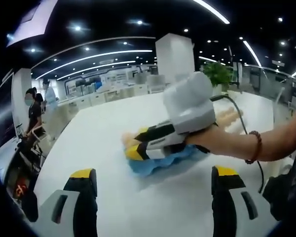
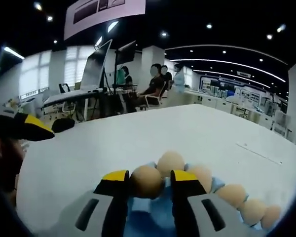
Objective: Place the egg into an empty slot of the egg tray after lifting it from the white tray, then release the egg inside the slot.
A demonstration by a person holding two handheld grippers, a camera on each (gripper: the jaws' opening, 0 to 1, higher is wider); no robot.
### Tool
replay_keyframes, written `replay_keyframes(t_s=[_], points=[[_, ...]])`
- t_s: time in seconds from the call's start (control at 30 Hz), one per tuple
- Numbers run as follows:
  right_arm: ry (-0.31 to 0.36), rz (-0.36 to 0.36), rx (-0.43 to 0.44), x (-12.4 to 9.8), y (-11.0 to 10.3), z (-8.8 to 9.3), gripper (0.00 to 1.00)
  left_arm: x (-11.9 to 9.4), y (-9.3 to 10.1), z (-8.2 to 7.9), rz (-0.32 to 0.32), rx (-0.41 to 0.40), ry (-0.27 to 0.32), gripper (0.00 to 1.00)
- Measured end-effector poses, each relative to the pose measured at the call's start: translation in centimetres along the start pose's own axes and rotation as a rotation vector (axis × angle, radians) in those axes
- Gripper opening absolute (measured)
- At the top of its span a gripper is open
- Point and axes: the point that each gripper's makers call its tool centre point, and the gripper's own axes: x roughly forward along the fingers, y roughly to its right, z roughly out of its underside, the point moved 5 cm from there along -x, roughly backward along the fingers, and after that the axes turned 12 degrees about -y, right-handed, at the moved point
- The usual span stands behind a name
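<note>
My right gripper [image 2: 150, 178] is shut on a tan egg [image 2: 145, 180], its yellow-tipped jaws pressing both sides. The egg hangs low over the near end of the blue egg tray [image 2: 153, 212]; I cannot tell whether it rests in a slot. Other eggs [image 2: 170, 162] fill slots just beyond, and a row of eggs [image 2: 254, 207] runs off to the right. In the left gripper view, the right gripper [image 1: 133, 147], held by a hand, reaches down onto the blue tray [image 1: 160, 165]. My left gripper [image 1: 154, 173] stands open, well short of the tray, with nothing between its jaws.
The white table [image 2: 138, 133] stretches wide around the tray. A black cable [image 1: 246, 133] trails from the right gripper across it. The person's forearm with a bead bracelet [image 1: 254, 147] crosses from the right. People [image 2: 155, 86] sit at desks with a monitor [image 2: 96, 66] beyond the table.
</note>
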Motion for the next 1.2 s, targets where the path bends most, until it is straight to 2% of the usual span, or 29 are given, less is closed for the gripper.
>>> replay_keyframes(t_s=[0.17, 0.23, 0.4, 0.53, 0.83, 1.03, 1.2], points=[[0.043, -0.013, 0.009, -0.2, 0.0, -0.3, 0.45, 0.0, 0.0, 0.0, 0.0, -0.002, 0.004, 0.99], [0.045, -0.005, 0.007, -0.3, 0.1, -0.3, 0.45, 0.0, 0.0, 0.0, 0.001, 0.0, 0.002, 0.99], [0.098, 0.006, 0.005, -1.0, 0.3, -0.9, 0.49, 0.1, 0.0, -0.2, 0.003, 0.0, 0.008, 0.99], [0.129, 0.018, 0.001, -1.4, 0.4, -1.4, 0.57, 0.1, 0.0, -0.3, 0.004, 0.006, 0.004, 0.99], [0.109, 0.023, 0.039, -1.4, 1.1, -1.3, 0.79, 0.0, 0.1, -0.5, 0.007, 0.008, 0.011, 1.0], [0.092, 0.035, 0.052, -1.6, 1.7, -0.7, 0.87, 0.1, 0.3, -0.7, 0.015, 0.008, 0.017, 1.0], [0.091, 0.057, 0.05, -2.1, 2.3, -0.6, 0.87, 0.2, 0.5, -0.8, 0.019, 0.011, 0.02, 1.0]])
